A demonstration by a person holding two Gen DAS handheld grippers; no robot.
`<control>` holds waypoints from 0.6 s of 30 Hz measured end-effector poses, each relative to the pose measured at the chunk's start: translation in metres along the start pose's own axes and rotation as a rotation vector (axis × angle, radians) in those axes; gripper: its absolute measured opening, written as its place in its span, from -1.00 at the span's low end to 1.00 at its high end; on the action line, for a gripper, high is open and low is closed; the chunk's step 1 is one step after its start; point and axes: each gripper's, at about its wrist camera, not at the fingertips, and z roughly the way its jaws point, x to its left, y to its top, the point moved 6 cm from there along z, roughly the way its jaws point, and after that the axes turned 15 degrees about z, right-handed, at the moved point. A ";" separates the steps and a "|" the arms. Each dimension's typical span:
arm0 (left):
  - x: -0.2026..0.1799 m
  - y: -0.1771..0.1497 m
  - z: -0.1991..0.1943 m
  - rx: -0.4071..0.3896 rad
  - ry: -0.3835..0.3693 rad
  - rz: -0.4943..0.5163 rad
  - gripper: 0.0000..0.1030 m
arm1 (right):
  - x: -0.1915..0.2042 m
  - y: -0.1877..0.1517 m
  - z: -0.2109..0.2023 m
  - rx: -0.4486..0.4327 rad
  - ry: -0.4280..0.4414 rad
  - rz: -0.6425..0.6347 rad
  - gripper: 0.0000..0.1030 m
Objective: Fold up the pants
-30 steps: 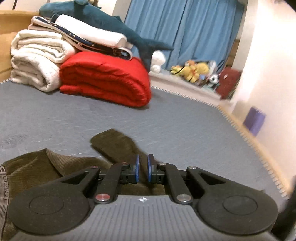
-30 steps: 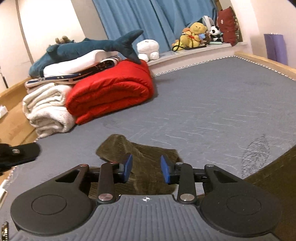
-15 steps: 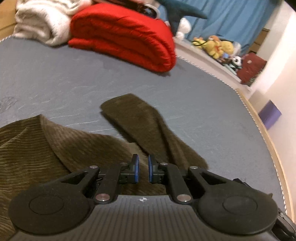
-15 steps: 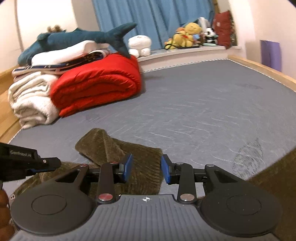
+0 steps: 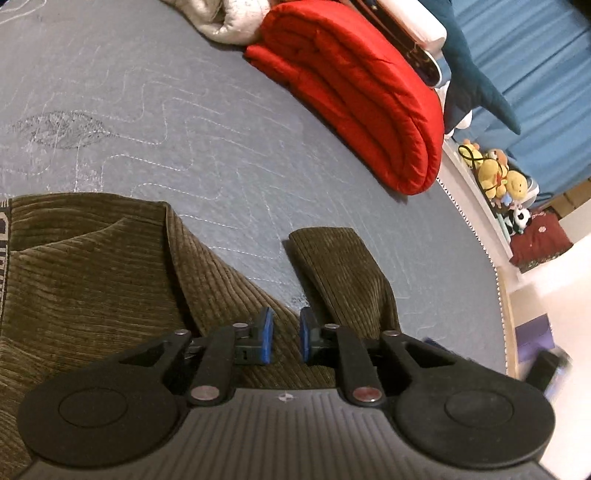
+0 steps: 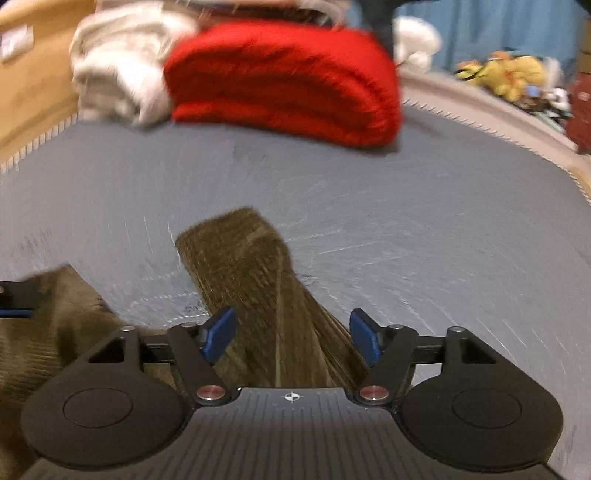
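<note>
Olive corduroy pants [image 5: 92,280] lie on the grey mattress [image 5: 192,122]. One leg [image 5: 340,273] sticks out ahead, its end lying flat. My left gripper [image 5: 283,334] hovers over the pants between the two legs, its jaws a narrow gap apart with nothing between them. In the right wrist view, blurred by motion, the same leg [image 6: 255,280] runs under my right gripper [image 6: 291,339], whose jaws stand wide open on either side of the leg. The left gripper's tip [image 6: 18,299] shows at the left edge.
A folded red quilt [image 5: 362,96], white blankets [image 5: 225,18] and a blue shark plush [image 5: 476,85] are stacked at the far side. Stuffed toys [image 5: 495,177] sit on a ledge below blue curtains. The mattress edge [image 5: 498,288] runs along the right.
Both grippers have tilted down and come closer to the pants. My right gripper's jaws have opened much wider. My left gripper's jaws have parted slightly.
</note>
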 end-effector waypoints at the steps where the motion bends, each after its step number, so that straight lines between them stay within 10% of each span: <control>1: 0.001 0.000 -0.001 0.002 -0.002 -0.006 -0.58 | 0.002 0.005 0.013 0.008 -0.031 -0.016 0.36; 4: 0.007 0.002 0.001 0.009 0.000 -0.027 -0.58 | 0.007 0.014 0.045 0.055 -0.066 -0.043 0.26; 9: 0.006 0.002 0.005 0.009 -0.001 -0.040 -0.58 | 0.016 0.014 0.061 0.128 -0.011 -0.082 -0.78; 11: 0.006 0.002 0.006 0.011 -0.005 -0.050 -0.58 | 0.007 0.020 0.043 0.105 0.072 -0.043 -0.83; 18: 0.001 -0.001 0.007 0.012 -0.020 -0.060 -0.58 | -0.101 0.051 -0.106 -0.330 0.050 0.399 -0.86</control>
